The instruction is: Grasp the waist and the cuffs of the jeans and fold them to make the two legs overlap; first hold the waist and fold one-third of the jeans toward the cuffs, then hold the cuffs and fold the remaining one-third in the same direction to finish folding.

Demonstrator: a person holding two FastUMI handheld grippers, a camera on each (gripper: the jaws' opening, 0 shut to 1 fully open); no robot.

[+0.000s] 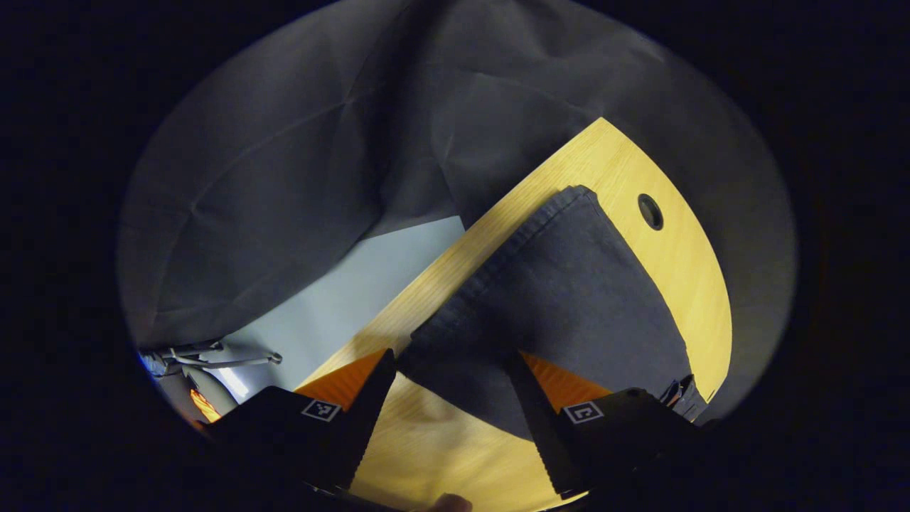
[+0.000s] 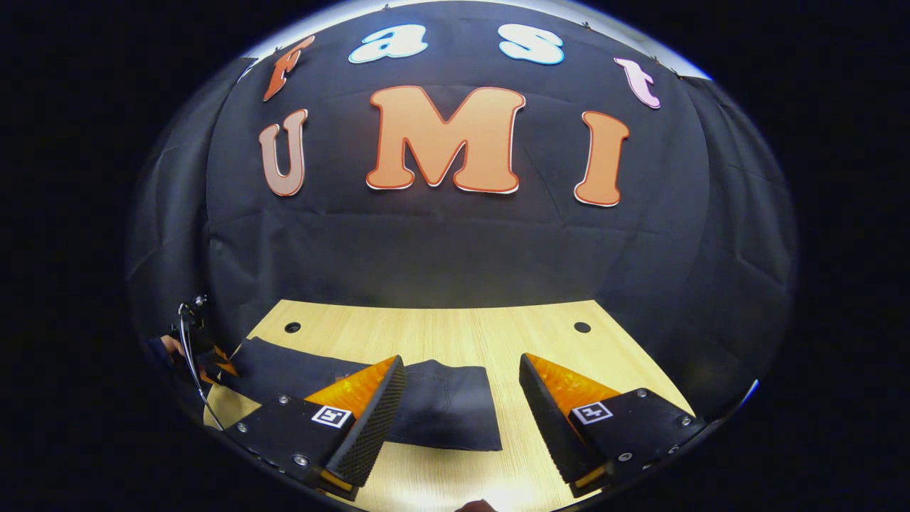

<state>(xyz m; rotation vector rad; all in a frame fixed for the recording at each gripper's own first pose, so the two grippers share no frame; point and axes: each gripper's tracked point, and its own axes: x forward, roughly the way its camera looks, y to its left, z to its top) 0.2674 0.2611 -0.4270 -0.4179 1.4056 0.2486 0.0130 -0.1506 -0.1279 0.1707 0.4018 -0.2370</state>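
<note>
The jeans point(image 2: 441, 402) lie flat on the wooden table point(image 2: 441, 323), stretched across its near half. The right gripper point(image 2: 461, 398) hovers level above the table's near edge, jaws spread wide, gripping nothing, aimed at the jeans' right end. The left gripper point(image 1: 449, 387) is rolled sideways over the jeans' point(image 1: 561, 306) hemmed end, jaws parted, fabric between the fingers, not clamped.

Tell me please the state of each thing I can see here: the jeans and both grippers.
jeans: lying flat on the table, legs overlapped, not held.
left gripper: open, fingers either side of the near end of the jeans, not pressing on it.
right gripper: open, holding nothing, above the table near the jeans.
</note>
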